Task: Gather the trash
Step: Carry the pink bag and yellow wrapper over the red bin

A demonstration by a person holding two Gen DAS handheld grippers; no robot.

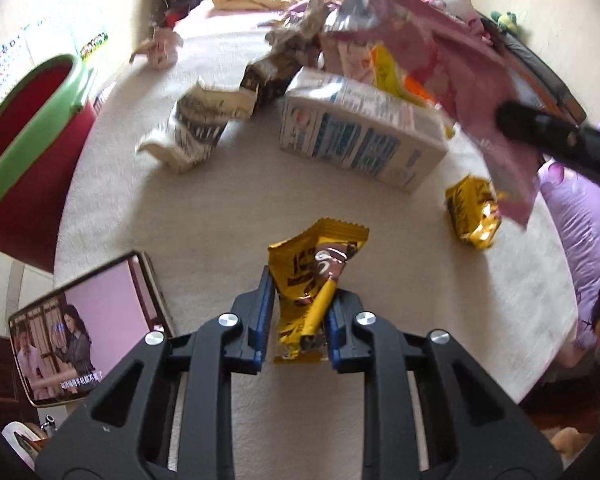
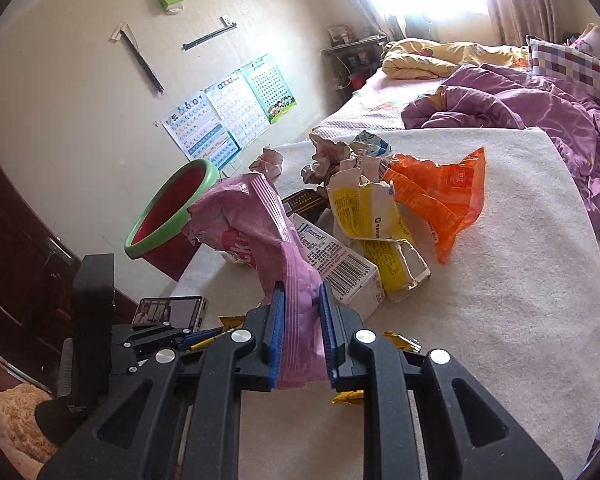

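Your right tool (image 2: pixel 302 334) pinches the pink bag (image 2: pixel 256 232), your left tool (image 1: pixel 296 316) the yellow wrapper (image 1: pixel 314 276) (both clamped), and the red bin (image 1: pixel 28 152) sits off the table's left edge, nearer your left hand.

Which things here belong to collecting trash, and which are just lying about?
Job: yellow wrapper in left gripper; pink bag in right gripper; white carton; orange bag; red bin.

Lying about: phone; purple quilt; wall charts.
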